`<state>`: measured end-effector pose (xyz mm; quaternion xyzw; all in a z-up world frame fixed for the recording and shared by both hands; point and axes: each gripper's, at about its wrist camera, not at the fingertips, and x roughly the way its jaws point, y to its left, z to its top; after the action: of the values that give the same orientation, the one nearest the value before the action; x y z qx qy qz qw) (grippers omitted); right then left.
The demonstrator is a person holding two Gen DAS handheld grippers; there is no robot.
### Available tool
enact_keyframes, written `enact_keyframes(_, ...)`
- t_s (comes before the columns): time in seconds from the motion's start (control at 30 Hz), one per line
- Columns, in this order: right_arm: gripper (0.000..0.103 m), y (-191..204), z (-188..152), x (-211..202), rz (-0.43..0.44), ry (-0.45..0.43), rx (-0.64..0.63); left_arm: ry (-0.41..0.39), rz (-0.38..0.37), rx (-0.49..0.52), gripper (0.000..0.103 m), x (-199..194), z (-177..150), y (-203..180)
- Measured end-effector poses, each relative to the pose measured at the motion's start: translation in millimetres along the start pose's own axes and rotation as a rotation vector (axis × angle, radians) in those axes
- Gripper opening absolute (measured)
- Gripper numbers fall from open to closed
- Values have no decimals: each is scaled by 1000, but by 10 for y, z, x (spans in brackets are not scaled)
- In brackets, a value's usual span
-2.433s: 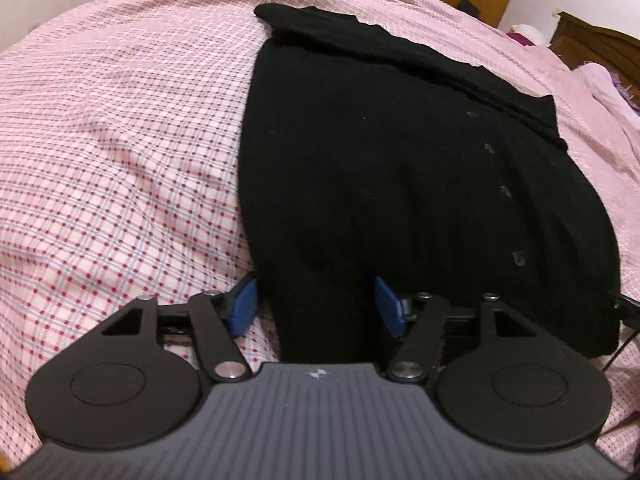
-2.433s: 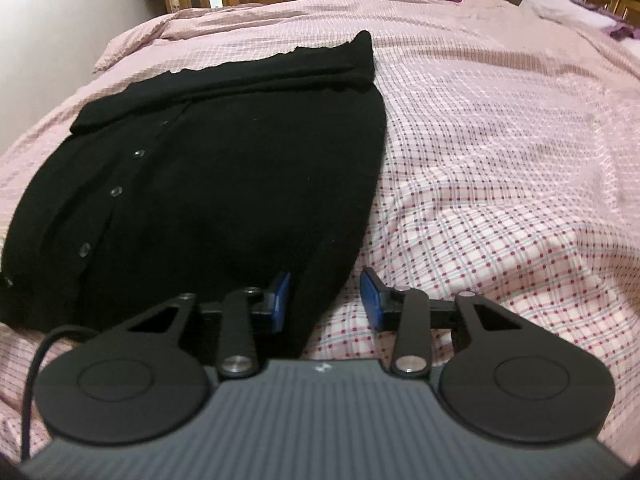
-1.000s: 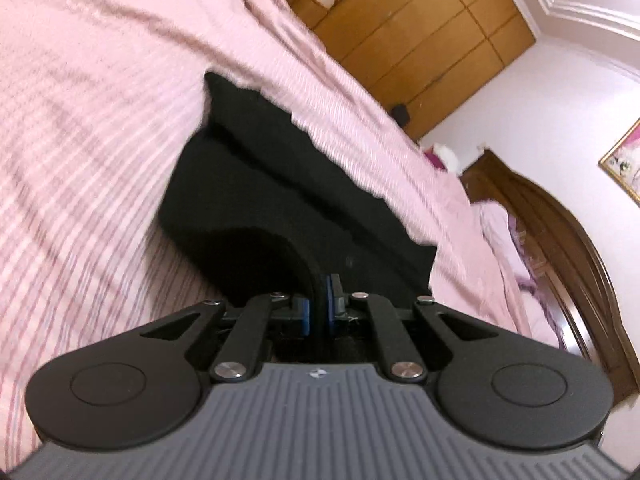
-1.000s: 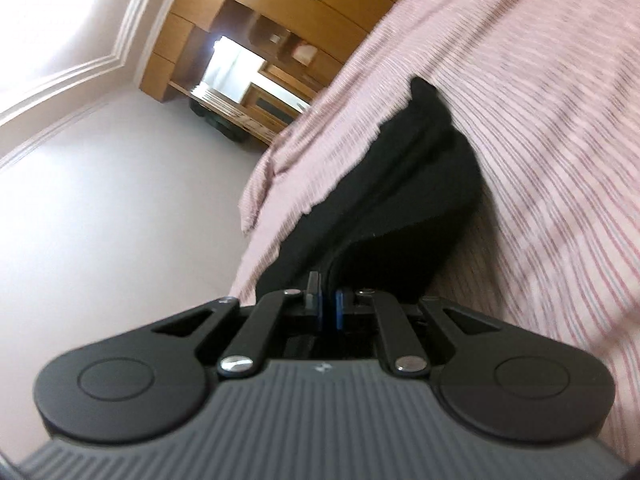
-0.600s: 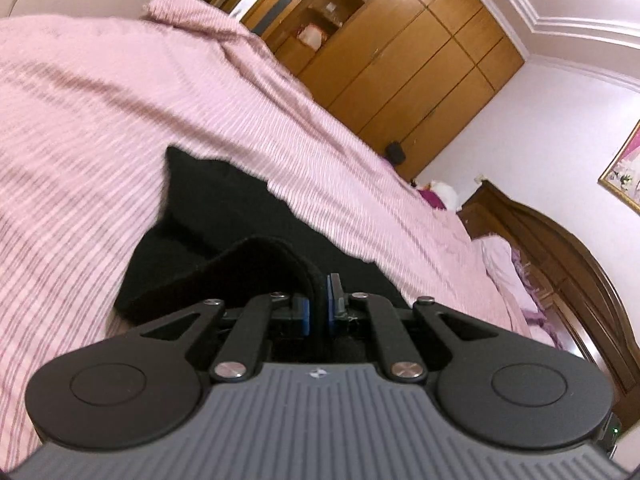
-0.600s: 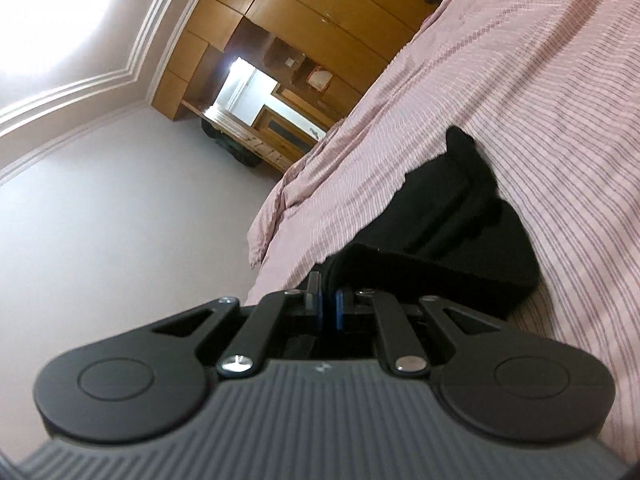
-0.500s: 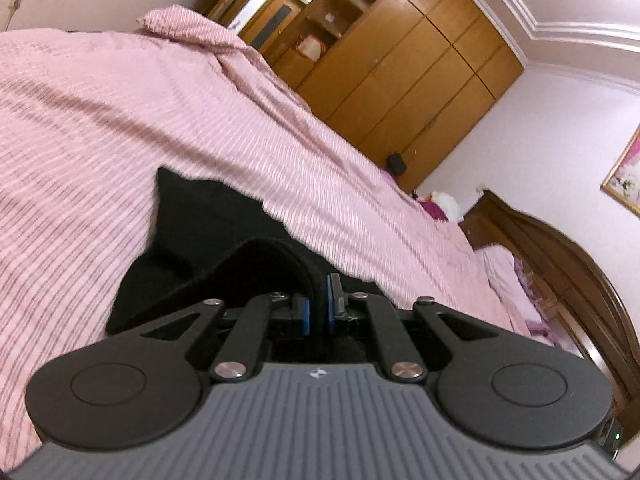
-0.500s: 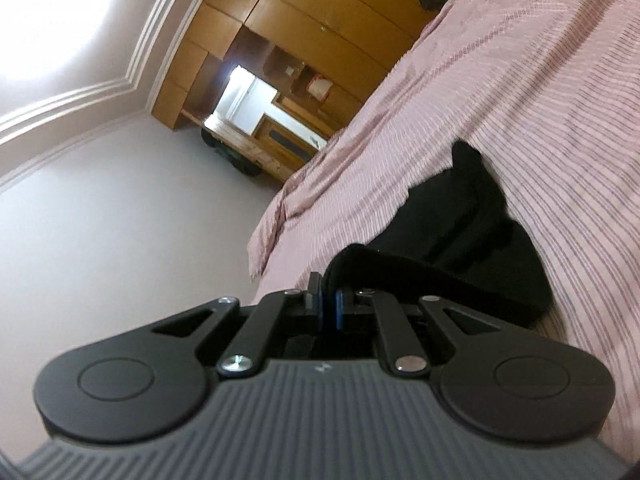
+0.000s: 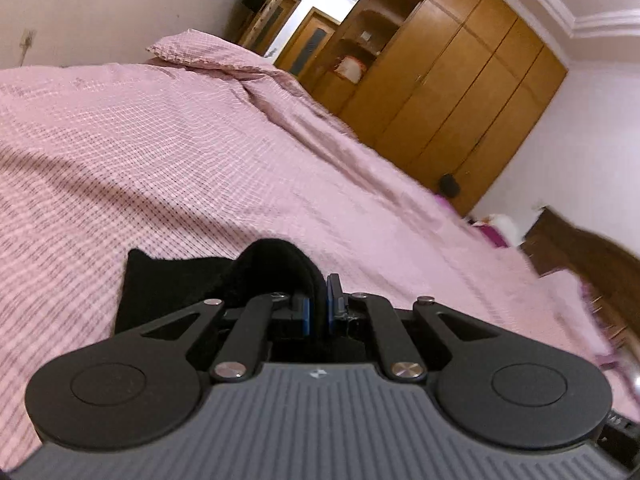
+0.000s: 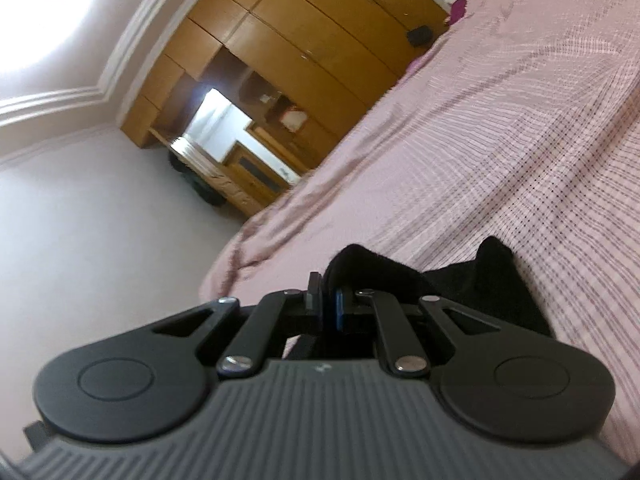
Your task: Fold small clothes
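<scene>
Your left gripper is clamped on a raised fold of the black garment, the rest lying on the pink checked bedspread; your right gripper pinches another fold of it, wooden wardrobe beyond.

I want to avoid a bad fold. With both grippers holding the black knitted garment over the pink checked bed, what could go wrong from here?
1. The left gripper and the right gripper each pinch only a narrow edge of the black knitted garment; it may slip out.
2. Most of the garment is hidden below both cameras, so the carried edge may land crooked on the far part.
3. The pink checked bedsheet is soft and wrinkled, so the lower layer may bunch.
</scene>
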<state>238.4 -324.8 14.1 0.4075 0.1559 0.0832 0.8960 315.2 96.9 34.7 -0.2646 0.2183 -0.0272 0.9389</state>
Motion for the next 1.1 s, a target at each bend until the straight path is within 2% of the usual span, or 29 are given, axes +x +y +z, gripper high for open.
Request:
enact_keyframes(0.17,10,-252,-108,453,-107,59,-17,59,117,108,9,604,-149,75)
enact_keyframes(0.27,11,-350,-219,647,-184,94,-93,90,191,198,10,865,-305,130)
enact_keyframes(0.4,10,-382,-310,733,-195,116,-161,95,216,273,10,981,-442,186)
enact_keyframes(0.53,15,-333,-285,684,-181,135,-170,113,195,271,14,943,-372,197)
enact_keyframes(0.57,25,-322,-262,651,-171,142,-163,118,188,262,17,882,-358,160)
enact_keyframes(0.6,31,-305,-220,645,-160,146,-159,121,181,255,22,838,-320,162)
enact_keyframes(0.63,43,-279,-199,594,-148,145,-164,118,180,252,30,764,-290,136)
enact_keyframes(0.67,51,-245,-177,545,-139,137,-176,111,180,253,33,692,-251,121)
enact_keyframes(0.73,56,-178,-145,453,-132,124,-212,99,178,261,42,562,-203,88)
enact_keyframes(0.9,57,-71,-96,213,-125,125,-285,64,177,294,50,243,-98,49)
enact_keyframes(1.1,57,44,-178,68,-123,158,-411,71,155,323,53,-4,-116,20)
